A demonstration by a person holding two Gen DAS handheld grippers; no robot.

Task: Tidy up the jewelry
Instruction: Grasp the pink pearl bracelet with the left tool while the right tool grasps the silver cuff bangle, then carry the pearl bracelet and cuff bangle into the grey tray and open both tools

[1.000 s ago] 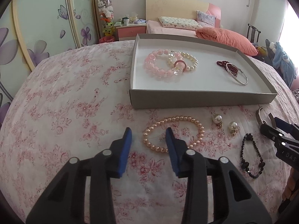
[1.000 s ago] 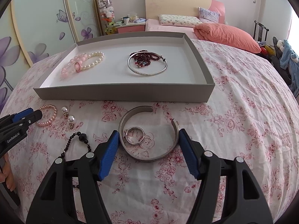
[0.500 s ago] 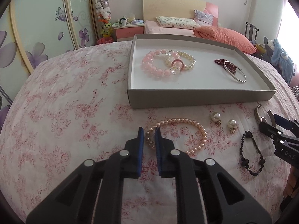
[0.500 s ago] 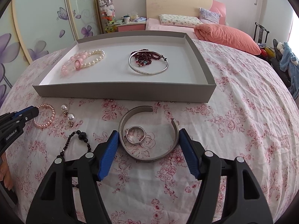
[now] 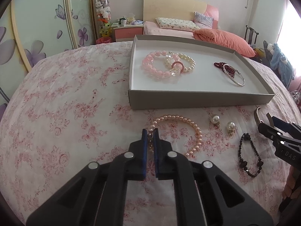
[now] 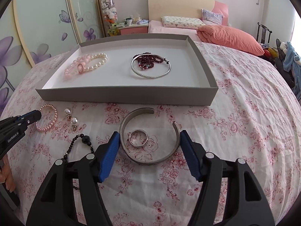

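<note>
Your left hand-held gripper [image 5: 150,134] has just closed its jaws on the near-left arc of the peach pearl bracelet [image 5: 190,130], which lies flat on the floral table [image 5: 62,113] just in front of the grey tray [image 5: 201,99]; pinching one strand, I'd judge, lets the loop hang free when lifted.

Your right hand-held gripper [image 6: 149,148] stands apart, straddling the open silver cuff [image 6: 131,120] without pressing it, a silver ring [image 6: 138,138] lying inside the cuff's curve (probably a pre-grasp pose).

Count outside the tray: one pearl bracelet, two pearl earrings [image 5: 215,119], one black bead bracelet [image 5: 250,157], one cuff, one ring. Inside it, at the left, one pink bead bracelet [image 5: 156,69], one cream pearl bracelet [image 5: 188,62] and a small pink ring [image 5: 177,66]; at the right, one dark red bead strand [image 6: 148,60] and one thin silver bangle [image 6: 150,74].
</note>
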